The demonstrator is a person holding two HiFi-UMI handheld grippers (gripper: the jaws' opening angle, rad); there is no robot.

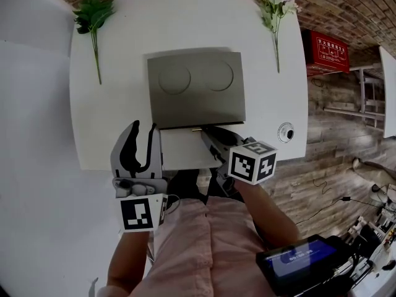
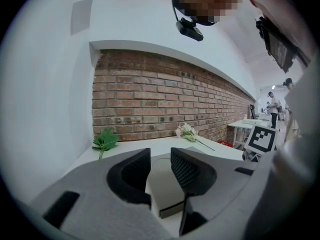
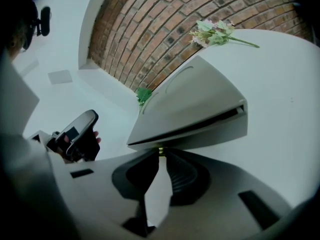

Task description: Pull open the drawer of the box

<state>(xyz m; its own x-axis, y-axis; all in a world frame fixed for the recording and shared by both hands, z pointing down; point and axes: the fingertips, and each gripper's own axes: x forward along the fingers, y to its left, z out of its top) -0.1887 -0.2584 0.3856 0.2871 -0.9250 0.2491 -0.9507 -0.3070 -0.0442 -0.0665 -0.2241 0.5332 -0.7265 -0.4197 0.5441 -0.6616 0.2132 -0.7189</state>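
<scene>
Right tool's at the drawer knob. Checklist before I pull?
1. Right tool on knob: ok, its tips pinch it.
2. Drawer front: ok, looks shut, nothing rests against it.
3. Left tool clear: ok, open, empty, left of the drawer front.
4. Box braced: not ok, nothing holds it, so it may slide.
5. Room to pull back: cannot tell, the box sits near the table edge and the torso is close.
6. Green sprig and flower stem: ok, apart from the box.
</scene>
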